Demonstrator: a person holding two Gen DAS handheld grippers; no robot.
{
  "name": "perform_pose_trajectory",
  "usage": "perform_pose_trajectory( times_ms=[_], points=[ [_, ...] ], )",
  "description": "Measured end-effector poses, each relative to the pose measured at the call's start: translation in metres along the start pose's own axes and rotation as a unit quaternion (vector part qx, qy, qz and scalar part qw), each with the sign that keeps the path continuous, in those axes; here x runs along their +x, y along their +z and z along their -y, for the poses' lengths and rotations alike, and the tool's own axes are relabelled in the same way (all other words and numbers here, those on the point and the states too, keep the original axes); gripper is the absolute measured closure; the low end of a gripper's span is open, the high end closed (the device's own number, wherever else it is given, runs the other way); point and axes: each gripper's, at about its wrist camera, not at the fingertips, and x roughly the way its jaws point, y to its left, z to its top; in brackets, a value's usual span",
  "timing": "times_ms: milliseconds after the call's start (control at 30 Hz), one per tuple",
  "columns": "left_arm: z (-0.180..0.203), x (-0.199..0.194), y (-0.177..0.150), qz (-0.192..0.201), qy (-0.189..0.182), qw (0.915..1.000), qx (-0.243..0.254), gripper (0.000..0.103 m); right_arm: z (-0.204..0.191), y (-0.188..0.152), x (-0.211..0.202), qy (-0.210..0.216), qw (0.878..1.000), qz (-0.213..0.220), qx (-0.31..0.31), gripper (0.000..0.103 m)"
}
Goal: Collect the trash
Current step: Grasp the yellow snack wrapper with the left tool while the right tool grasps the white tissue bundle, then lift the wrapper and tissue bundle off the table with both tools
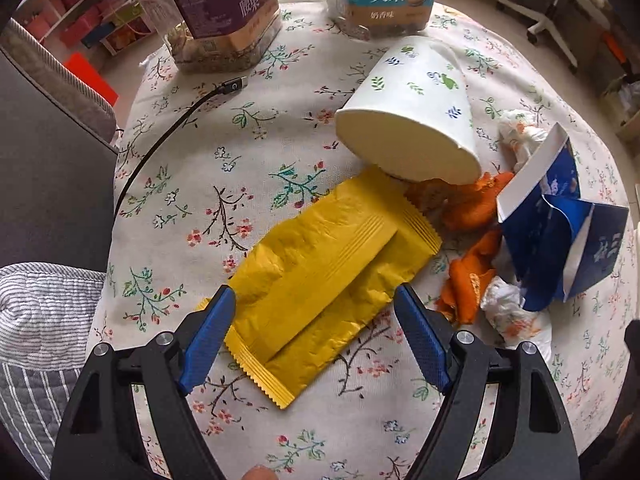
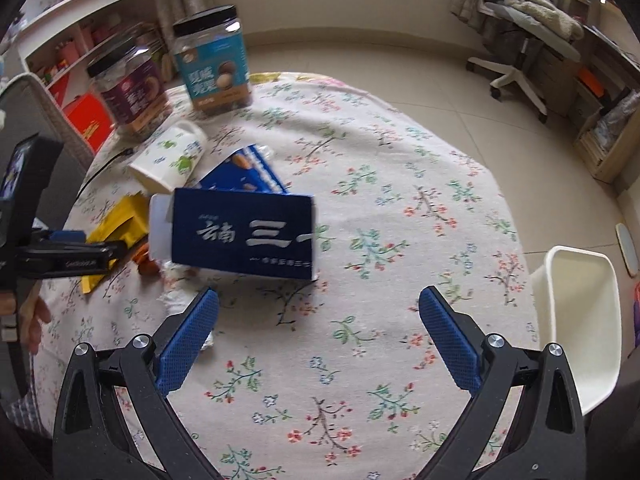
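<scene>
The trash is lying in a loose cluster on the left part of a round table draped in a pale floral cloth. In the left wrist view a crinkled yellow wrapper is sitting at the centre, its serrated near end reaching between the blue ribbed fingers of the left gripper, whose jaws are standing spread on either side of it without pinching it. At one o'clock from the wrapper a white paper cup with small leaf prints is lying tipped on its side, its mouth resting on the wrapper's far end. At three o'clock orange peel scraps, crumpled tissues and a torn-open blue carton are piling together.

In the right wrist view the right gripper is hovering over bare cloth with its jaws spread wide and gripping nothing; the blue carton is lying at eleven o'clock from it, near but apart.

At twelve o'clock on the table's far edge two clear plastic jars with black lids are standing side by side, and a black cable is trailing off at ten o'clock. The cloth at three o'clock is lying open. A white plastic chair is touching the rim at four o'clock; beyond it beige floor tiles, an office chair and shelves are showing.
</scene>
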Motion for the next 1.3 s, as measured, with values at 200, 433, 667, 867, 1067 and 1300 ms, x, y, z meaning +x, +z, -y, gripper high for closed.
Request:
perform_pose_trajectory(
  times_ms=[200,433,667,867,1067,1300],
  points=[
    [0.003,0.011,-0.005,0.006,-0.009,0.9995,0.029,0.026,-0.038,-0.005,0.028,0.048,0.996,-0.046,-0.057,0.007],
    [0.008,0.000,-0.009,0.026,-0.011,0.9989,0.039,0.066,-0.056,-0.008,0.050,0.061,0.994,-0.070,-0.064,0.007],
    [-0.015,-0.027,-0.014,0.057,-0.013,0.9983,0.006,0.082,-0.068,-0.006,0.064,0.072,0.992,-0.075,-0.066,0.024],
    [-0.015,-0.060,-0.020,0.095,-0.015,0.9954,0.001,0.083,-0.069,-0.003,0.061,0.101,0.990,-0.076,-0.057,0.068],
    [-0.008,-0.078,-0.023,0.113,-0.027,0.9932,-0.011,0.083,-0.073,-0.005,0.046,0.111,0.989,-0.066,-0.066,0.068],
    [0.002,-0.088,-0.032,0.122,-0.027,0.9920,-0.011,0.082,-0.070,-0.010,0.015,0.116,0.989,-0.044,-0.081,0.068]
  ],
)
